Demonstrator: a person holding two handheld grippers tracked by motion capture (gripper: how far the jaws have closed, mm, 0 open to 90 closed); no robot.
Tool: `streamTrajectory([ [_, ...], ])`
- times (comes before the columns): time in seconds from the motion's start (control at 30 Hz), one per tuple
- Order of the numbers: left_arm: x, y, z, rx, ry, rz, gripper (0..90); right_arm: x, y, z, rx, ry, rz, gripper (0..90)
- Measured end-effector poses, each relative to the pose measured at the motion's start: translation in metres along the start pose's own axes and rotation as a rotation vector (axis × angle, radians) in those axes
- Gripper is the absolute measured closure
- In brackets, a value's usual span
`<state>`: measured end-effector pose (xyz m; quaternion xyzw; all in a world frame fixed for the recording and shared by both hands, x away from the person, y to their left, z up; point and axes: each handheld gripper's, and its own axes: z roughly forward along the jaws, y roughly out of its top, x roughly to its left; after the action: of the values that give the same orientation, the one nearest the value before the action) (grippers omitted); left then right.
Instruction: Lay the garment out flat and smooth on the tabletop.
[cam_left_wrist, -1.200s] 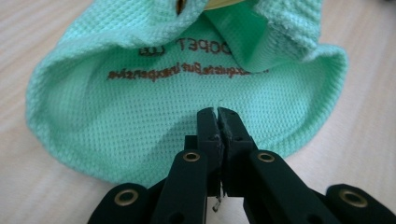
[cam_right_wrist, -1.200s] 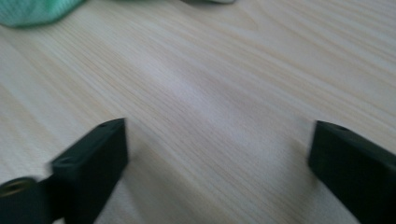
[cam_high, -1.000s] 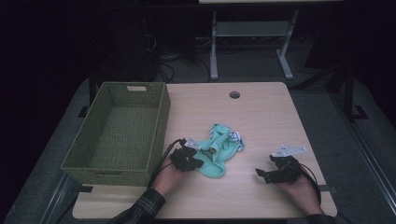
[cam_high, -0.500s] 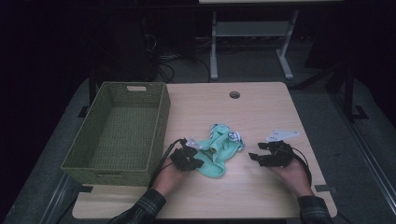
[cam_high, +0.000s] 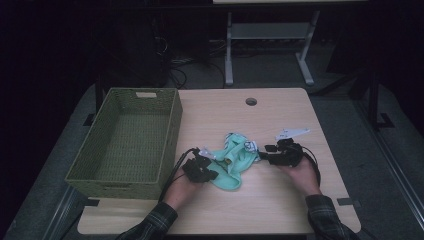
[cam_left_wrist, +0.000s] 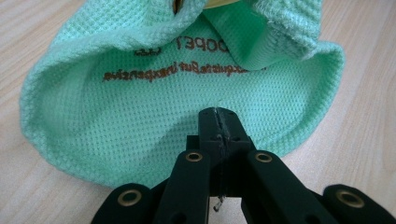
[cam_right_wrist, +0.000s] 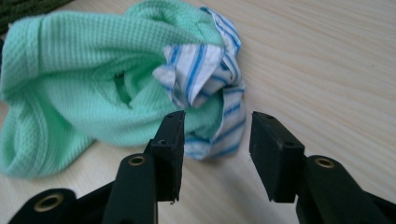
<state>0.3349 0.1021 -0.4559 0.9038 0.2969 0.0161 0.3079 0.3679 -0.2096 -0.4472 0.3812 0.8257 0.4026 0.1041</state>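
Pinching the near hem of the green garment, the left gripper has its jaws clamped tight on the knit, likely to anchor it. The right gripper hovers with jaws spread just before the striped cloth bunched inside it, probably lining up a grab. Both lie mid-table, beside the basket.
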Motion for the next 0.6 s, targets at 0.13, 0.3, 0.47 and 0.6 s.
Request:
streamTrajectory([
  [0.13, 0.000, 0.001, 0.000, 0.003, 0.004, 0.003, 89.3, -0.003, 0.006, 0.012, 0.015, 0.015, 0.003, 56.7],
  [0.3, 0.000, 0.001, 0.000, 0.003, 0.001, 0.000, 89.2, -0.006, 0.010, 0.024, 0.032, 0.025, 0.018, 59.0],
  [0.47, 0.000, 0.001, 0.001, -0.003, -0.005, -0.014, 89.2, -0.008, 0.010, 0.033, 0.035, 0.035, 0.037, 59.1],
  [0.6, 0.002, 0.001, 0.001, -0.001, -0.012, -0.012, 89.3, -0.008, 0.010, 0.043, 0.053, 0.034, 0.020, 63.2],
])
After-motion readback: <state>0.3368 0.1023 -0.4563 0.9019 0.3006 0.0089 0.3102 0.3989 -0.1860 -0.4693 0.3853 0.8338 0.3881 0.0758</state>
